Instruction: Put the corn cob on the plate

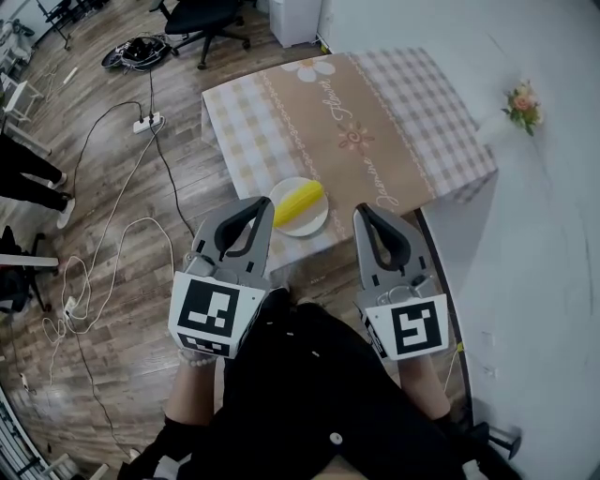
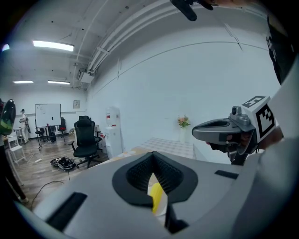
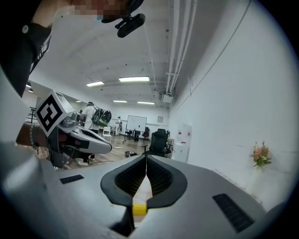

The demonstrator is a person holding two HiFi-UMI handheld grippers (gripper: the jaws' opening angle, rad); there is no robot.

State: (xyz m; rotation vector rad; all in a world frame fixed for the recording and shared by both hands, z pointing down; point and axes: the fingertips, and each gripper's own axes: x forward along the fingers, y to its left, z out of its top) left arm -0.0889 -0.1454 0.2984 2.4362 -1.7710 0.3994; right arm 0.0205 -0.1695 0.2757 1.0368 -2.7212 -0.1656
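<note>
A yellow corn cob (image 1: 298,199) lies on a small white plate (image 1: 313,225) at the near edge of the table (image 1: 375,122), which has a checked and floral cloth. My left gripper (image 1: 260,204) is shut and empty, its tip just left of the plate and raised above it. My right gripper (image 1: 364,212) is shut and empty too, just right of the plate. In the left gripper view the jaws (image 2: 152,156) meet, and a strip of the corn cob (image 2: 156,196) shows below them. The right gripper view shows its jaws (image 3: 145,158) closed with nothing between them.
A black office chair (image 1: 208,19), a power strip (image 1: 147,122) and loose cables (image 1: 103,244) lie on the wooden floor left of the table. A white wall (image 1: 553,244) with a small flower bunch (image 1: 523,105) runs along the right. A person's legs (image 1: 33,178) stand far left.
</note>
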